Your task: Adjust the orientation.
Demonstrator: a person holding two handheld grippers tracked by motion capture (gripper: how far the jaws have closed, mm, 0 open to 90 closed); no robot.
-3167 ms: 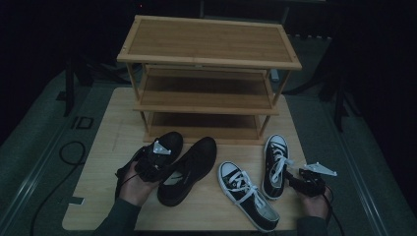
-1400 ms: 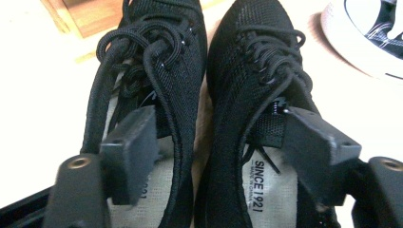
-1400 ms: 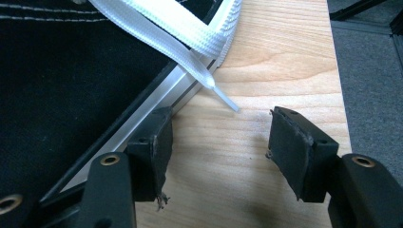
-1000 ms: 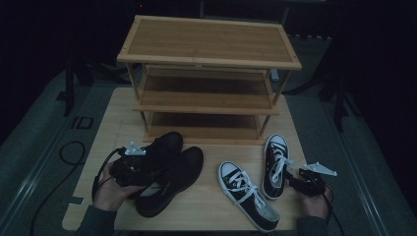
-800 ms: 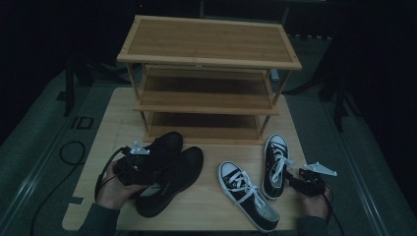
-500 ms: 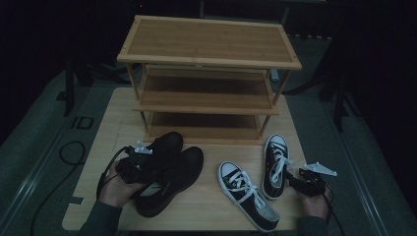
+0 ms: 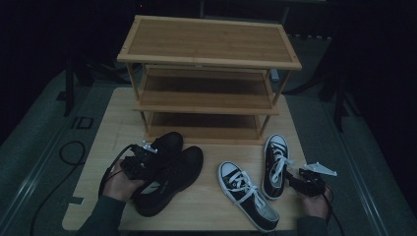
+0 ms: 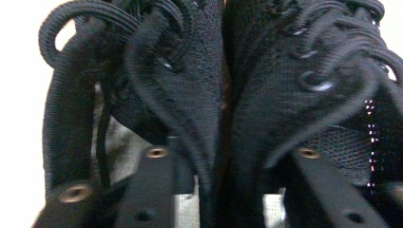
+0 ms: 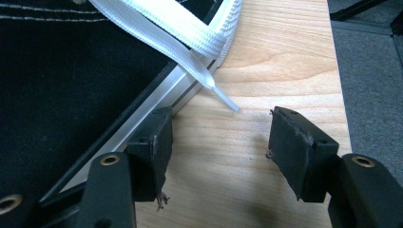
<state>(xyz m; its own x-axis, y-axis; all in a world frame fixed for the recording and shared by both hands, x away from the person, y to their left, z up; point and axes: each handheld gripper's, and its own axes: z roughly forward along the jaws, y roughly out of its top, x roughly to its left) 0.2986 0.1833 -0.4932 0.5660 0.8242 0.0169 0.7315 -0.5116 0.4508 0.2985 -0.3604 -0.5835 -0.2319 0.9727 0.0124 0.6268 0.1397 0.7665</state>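
Two black lace-up shoes [image 7: 173,179] lie side by side at the table's front left. My left gripper [image 7: 146,160] reaches into them from the left. In the left gripper view its jaws have just been closing, and my left gripper [image 8: 233,156] now pinches the shoes' adjoining inner walls [image 8: 223,95] together. Two black-and-white sneakers [image 7: 248,196] [image 7: 274,164] lie at the front right. My right gripper [image 7: 301,177] rests on the wood beside the right sneaker. My right gripper [image 9: 221,123] is open over bare wood, its left finger [image 9: 154,135] against the sneaker's sole edge [image 9: 157,97].
A three-tier wooden shoe rack [image 7: 209,54] stands at the back of the wooden table [image 7: 110,128], all its shelves bare. A white lace end [image 9: 209,78] trails onto the wood between the right jaws. Cables hang off the table's left front.
The left gripper has slid a little to the right and down into the black shoes, and its jaws have closed on them. The right gripper and the sneakers have not moved.
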